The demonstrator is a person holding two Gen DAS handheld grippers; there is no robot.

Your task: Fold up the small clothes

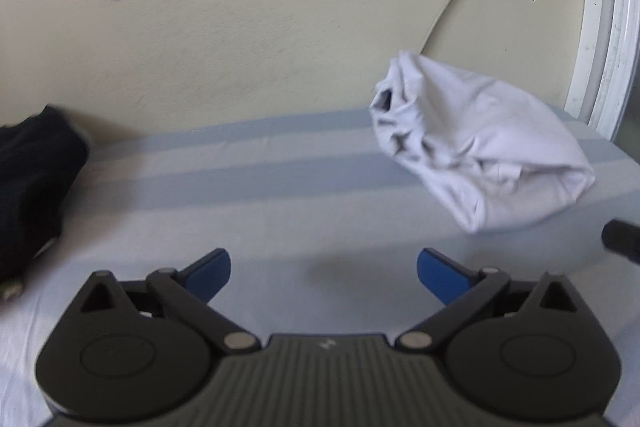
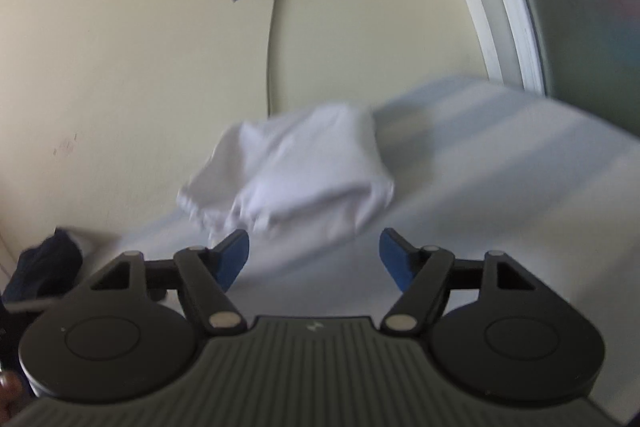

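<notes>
Lying near the bed (image 1: 280,187) edge, white garment (image 1: 480,147) beyond both spread tools.

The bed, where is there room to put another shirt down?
The striped sheet is bare between the dark clothes at the left and the white bundle at the right. More bare sheet lies right of the bundle in the right view. The left edge is crowded.

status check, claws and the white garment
Left claw open, empty. Right claw open, empty. White garment bunched, free of both. Dark garment far left, clear.
</notes>
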